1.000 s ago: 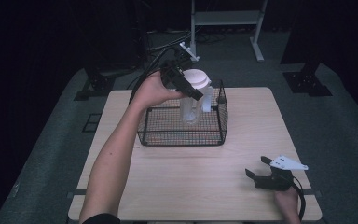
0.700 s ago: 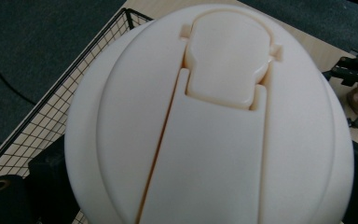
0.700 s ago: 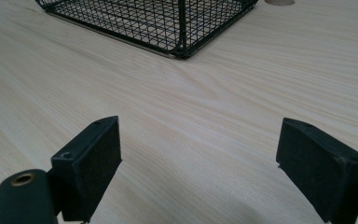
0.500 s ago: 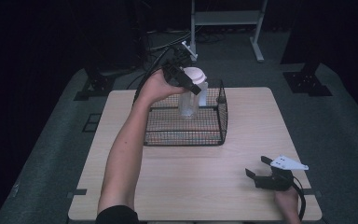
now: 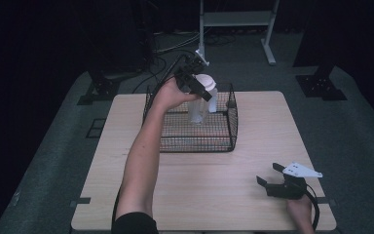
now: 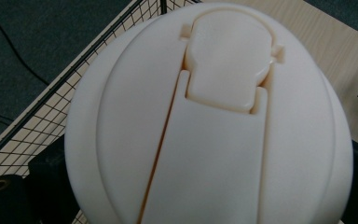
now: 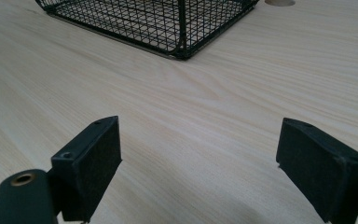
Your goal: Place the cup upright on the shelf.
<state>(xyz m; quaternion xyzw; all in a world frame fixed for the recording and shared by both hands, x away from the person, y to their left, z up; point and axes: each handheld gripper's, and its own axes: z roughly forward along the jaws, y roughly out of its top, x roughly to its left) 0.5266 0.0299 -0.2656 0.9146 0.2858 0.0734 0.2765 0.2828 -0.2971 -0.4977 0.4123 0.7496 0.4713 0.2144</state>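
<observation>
Between its jaws the left gripper [image 5: 198, 87] clamps the white lid of one clear bottle [image 5: 198, 108], held above one wire basket [image 5: 231, 122], judged light, rigid, slippery and best gripped at the lid, while the right gripper [image 7: 198, 172] rests wide open on the table [image 7: 223, 93]

Around the table, on a dark floor

We see a light wooden table [image 5: 126, 161], its grain plain in the right gripper view, standing on grey carpet [image 5: 48, 161]. Behind it we make out a white metal stand [image 5: 233, 19], loose black cables [image 5: 173, 46] on the floor, and dark stand feet [image 5: 321, 87] at either side.
</observation>
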